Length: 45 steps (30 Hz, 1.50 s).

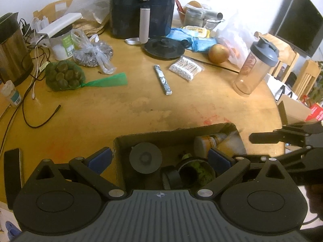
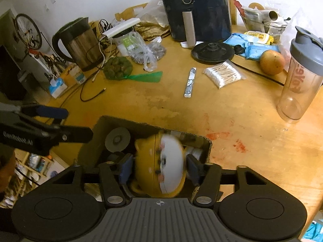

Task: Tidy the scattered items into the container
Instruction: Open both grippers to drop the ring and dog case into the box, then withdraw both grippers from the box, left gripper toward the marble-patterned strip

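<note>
Shaker bottle (image 2: pixel 300 76) lettered "YoYo", "GenRobot.AI" tongs (image 2: pixel 60 125)

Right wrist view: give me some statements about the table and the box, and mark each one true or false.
1. The yellow toy is between the right gripper's fingers, over the cardboard box. True.
2. The pack of cotton swabs lies in the cardboard box. False: it lies out on the table.
3. The shaker bottle stands upright with its lid on. True.
4. The kettle sits on its black base. False: they are apart; the base lies before the air fryer.
5. The left gripper holds something. False: it is open and empty.
</note>
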### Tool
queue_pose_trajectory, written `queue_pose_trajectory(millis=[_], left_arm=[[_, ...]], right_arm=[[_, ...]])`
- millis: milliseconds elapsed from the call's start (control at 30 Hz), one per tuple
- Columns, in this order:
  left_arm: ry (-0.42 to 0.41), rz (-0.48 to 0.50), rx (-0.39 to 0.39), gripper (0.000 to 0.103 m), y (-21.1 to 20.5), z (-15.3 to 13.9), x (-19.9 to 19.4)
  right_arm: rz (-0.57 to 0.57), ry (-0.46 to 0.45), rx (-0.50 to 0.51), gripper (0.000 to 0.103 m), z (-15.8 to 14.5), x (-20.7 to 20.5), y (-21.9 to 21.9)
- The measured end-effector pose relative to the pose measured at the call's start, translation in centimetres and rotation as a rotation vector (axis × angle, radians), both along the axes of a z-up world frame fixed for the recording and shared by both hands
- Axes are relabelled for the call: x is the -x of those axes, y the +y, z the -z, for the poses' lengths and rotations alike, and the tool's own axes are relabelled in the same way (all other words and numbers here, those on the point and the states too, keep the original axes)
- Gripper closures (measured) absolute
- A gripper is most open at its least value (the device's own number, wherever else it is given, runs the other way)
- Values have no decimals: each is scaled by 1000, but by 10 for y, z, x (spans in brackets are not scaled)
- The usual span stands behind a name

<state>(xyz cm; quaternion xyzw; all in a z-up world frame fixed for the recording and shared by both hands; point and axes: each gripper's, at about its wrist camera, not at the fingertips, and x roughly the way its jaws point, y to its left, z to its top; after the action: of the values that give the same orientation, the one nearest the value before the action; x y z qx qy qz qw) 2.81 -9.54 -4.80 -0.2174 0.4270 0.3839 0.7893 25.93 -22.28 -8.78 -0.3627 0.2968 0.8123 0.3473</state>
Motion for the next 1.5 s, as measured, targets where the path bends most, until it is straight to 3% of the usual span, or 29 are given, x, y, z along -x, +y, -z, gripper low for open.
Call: queue_pose_trajectory(millis=[67, 267, 733, 1267, 1500], left_arm=[[-5, 0, 10, 0, 1, 1, -1], [1, 37, 38, 1, -1, 7, -7], [-25, 86, 31, 1, 12, 3, -34], [-118, 19, -100, 1, 54, -37, -50], [-90, 15, -117, 1, 67, -37, -49]], right_arm=[[5, -5, -4, 13, 0, 1, 1], [30, 8, -4, 3, -1, -5, 7], [150, 43, -99, 0, -22, -20, 34], [195, 67, -234, 0, -63, -20, 79], [212, 67, -233, 0, -58, -19, 85]])
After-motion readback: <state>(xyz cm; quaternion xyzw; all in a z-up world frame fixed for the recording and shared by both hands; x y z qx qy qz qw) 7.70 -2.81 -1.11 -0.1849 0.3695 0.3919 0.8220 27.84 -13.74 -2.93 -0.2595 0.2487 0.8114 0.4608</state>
